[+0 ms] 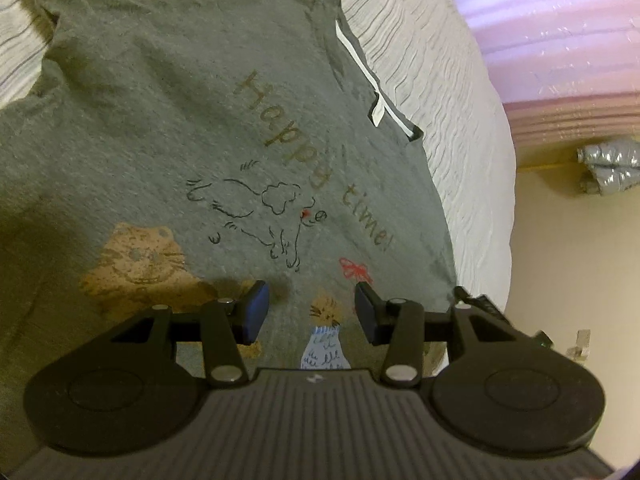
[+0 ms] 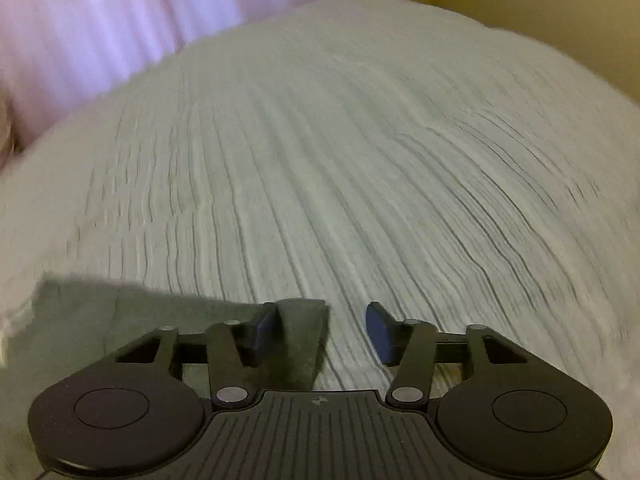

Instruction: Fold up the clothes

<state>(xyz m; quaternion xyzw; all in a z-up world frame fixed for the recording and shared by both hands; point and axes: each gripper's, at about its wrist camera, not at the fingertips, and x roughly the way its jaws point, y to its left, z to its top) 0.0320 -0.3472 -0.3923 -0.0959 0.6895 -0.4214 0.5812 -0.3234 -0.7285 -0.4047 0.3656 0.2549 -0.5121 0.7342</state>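
A grey T-shirt (image 1: 168, 128) printed with "Happy time!", a dog and cats lies flat on the white ribbed bed cover (image 1: 440, 120). A white label strip (image 1: 360, 64) shows at its right edge. My left gripper (image 1: 311, 300) hovers over the shirt's printed lower part, open, with only the flat cloth under the gap. In the right wrist view, a corner of the grey shirt (image 2: 120, 312) lies at the lower left. My right gripper (image 2: 322, 320) is open. A raised fold of grey cloth (image 2: 304, 340) stands between its jaws beside the left finger (image 2: 264, 332), and the right pad is clear of it.
The bed cover (image 2: 360, 160) stretches ahead of the right gripper, blurred. A pink curtain (image 1: 560, 40) hangs beyond the bed's far edge. To the right, the bed drops to a cream floor (image 1: 568, 280), where a silver-grey bundle (image 1: 608, 168) lies.
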